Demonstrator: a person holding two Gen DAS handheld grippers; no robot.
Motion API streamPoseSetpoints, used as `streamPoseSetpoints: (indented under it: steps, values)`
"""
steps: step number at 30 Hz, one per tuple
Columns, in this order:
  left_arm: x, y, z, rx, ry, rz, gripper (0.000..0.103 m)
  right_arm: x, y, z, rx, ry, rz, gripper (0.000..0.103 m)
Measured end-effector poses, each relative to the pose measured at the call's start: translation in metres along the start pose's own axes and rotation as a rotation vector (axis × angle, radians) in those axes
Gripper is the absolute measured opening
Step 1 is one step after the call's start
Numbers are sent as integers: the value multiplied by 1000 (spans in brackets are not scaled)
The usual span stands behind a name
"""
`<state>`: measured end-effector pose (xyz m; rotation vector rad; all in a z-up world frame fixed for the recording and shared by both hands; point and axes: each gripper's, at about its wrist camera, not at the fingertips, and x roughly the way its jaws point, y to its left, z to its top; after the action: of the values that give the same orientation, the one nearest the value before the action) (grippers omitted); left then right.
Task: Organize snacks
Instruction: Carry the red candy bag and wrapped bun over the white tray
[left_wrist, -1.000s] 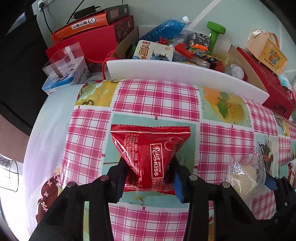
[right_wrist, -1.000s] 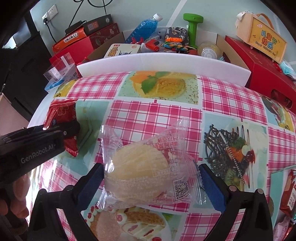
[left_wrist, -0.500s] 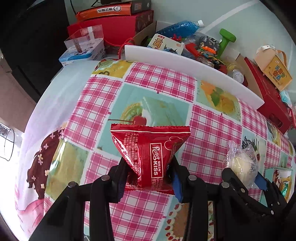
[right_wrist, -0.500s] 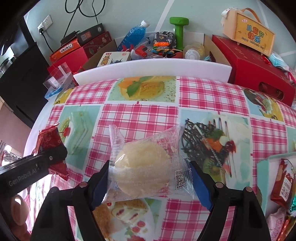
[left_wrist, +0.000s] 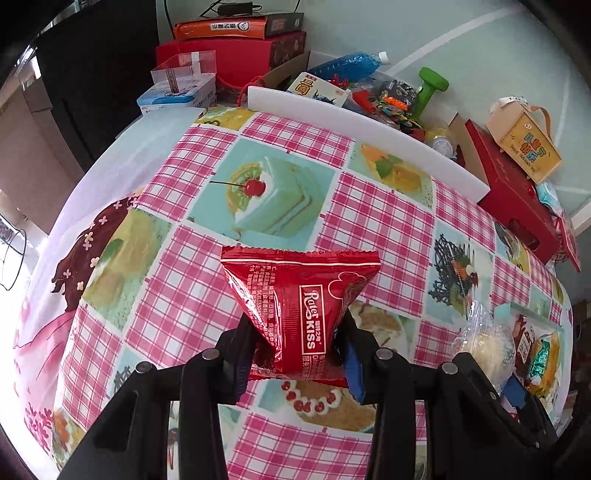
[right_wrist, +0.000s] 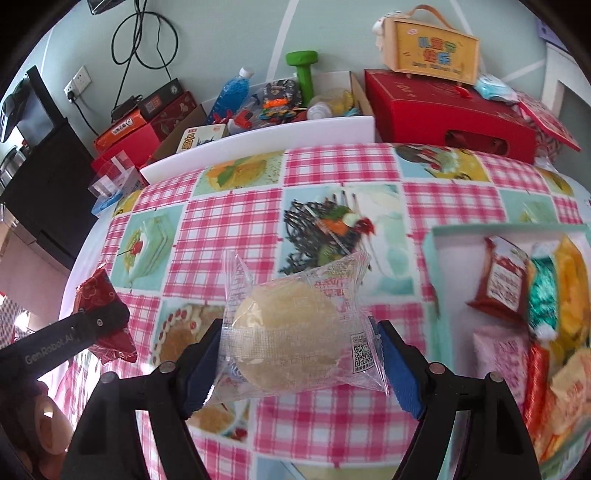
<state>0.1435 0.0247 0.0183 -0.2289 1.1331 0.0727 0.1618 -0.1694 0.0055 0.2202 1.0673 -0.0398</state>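
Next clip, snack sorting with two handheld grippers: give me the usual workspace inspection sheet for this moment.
Surface: table under a pink checked tablecloth with cake pictures.
Job's things: red snack packet and clear-wrapped bun, both held above the cloth; pale green tray at the right with several packets inside.
Clutter: white board at the far edge; behind it a blue bottle, green dumbbell, toys, red boxes, a yellow carry box.
Grippers: left gripper shut on the red snack packet; right gripper shut on the bun.
Cables: black cable on the wall near a socket.
Surroundings: pale green wall, dark cabinet at the left.
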Motion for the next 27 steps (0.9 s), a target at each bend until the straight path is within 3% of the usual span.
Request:
streamPoseSetpoints:
  steps: [9, 27]
  values:
    - [-23, -35, -32, 52, -8, -59, 43, -37, -28, -31, 33, -26, -24, 82]
    - [-38, -106, -68, 212, -41, -118, 43, -92, -109, -32, 184, -148, -86, 82]
